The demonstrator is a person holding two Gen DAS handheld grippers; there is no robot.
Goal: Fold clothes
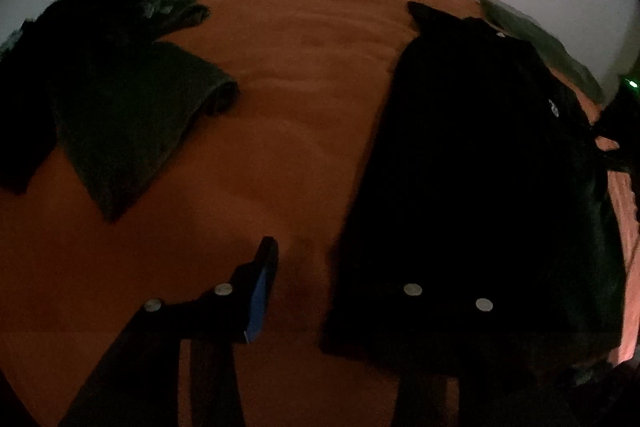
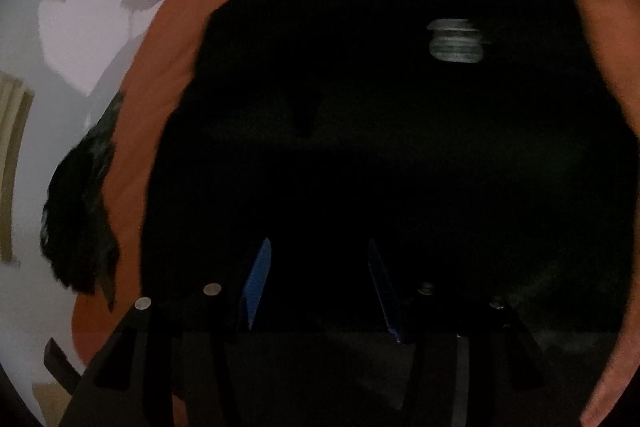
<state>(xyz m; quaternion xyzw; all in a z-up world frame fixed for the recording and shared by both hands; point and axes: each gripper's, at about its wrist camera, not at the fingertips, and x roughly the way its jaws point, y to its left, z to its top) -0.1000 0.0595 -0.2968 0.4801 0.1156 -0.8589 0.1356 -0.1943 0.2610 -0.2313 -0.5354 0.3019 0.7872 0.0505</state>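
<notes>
matt black cloth garment (image 2: 380, 147), orange sheet (image 1: 280, 67) (soft)

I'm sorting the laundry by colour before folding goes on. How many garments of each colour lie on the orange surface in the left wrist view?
Black: 2, a long garment on the right and a crumpled pile at far left.
Dark green: 1, a folded piece beside the pile.
Grey-green: 1, a piece partly hidden behind the long garment.
Total: 4. The pile may hold more than one item; too dark to tell.
</notes>
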